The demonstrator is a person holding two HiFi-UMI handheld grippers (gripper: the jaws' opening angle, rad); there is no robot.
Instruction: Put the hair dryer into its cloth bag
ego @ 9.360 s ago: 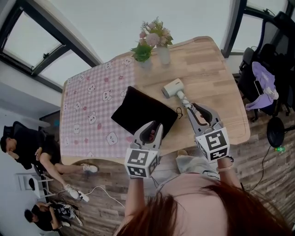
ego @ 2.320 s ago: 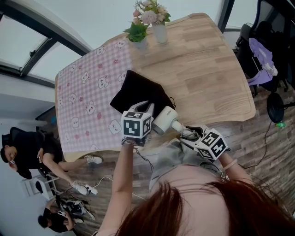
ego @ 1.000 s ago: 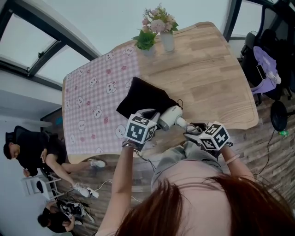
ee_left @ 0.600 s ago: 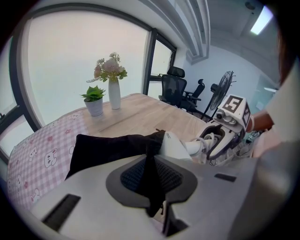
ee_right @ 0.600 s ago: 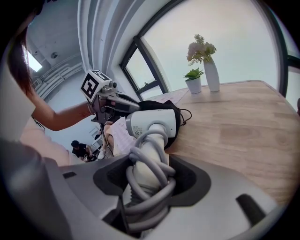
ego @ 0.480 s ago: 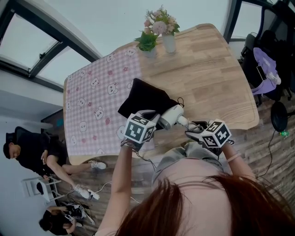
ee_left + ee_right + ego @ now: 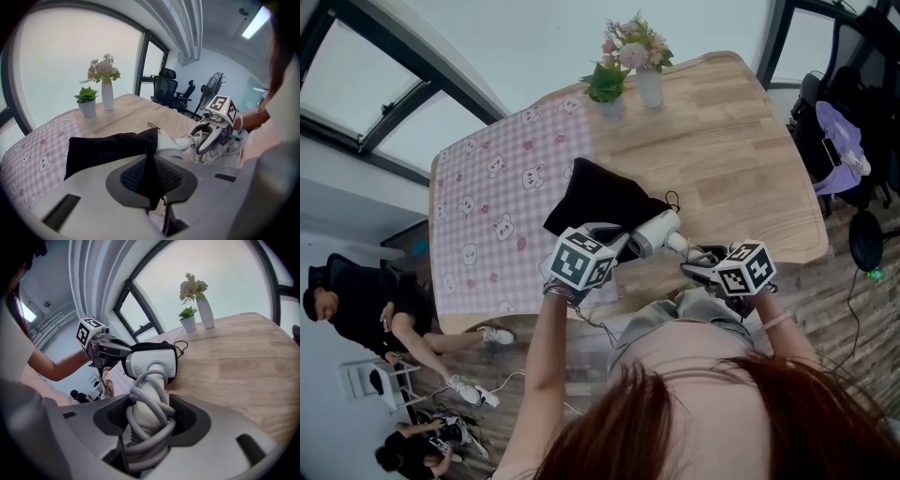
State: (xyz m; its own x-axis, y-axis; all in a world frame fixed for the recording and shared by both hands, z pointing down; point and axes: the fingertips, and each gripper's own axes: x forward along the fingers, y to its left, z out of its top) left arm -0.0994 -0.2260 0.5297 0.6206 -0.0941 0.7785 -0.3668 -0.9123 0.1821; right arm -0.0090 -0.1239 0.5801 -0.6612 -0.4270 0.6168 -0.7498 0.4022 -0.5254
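Insertion step: pinched cloth bag (image 7: 595, 192) hem in left gripper's (image 7: 151, 178) nearly shut jaws; clamped hair dryer (image 7: 652, 234) handle in right gripper's (image 7: 147, 422) wide jaws. Next: probably needed push toward 10 o'clock, into bag.

Between the black pads (image 7: 133, 176) of our grey left gripper (image 7: 151, 187) we see a black cloth bag (image 7: 108, 147). Our grey right gripper (image 7: 147, 427) shows a white hair dryer (image 7: 152, 364) with a pale grey cord (image 7: 140, 397). Each gripper bears a white cube (image 7: 578, 262) with black square markers. Beyond both: a light wood-grain table (image 7: 234, 366). Left of the left gripper: a pink-and-white checked cloth (image 7: 37, 150) printed with white rabbits. Far ahead: a white vase (image 7: 107, 96), pink flowers (image 7: 104, 70), and a green plant (image 7: 86, 93) in a white pot (image 7: 87, 108).
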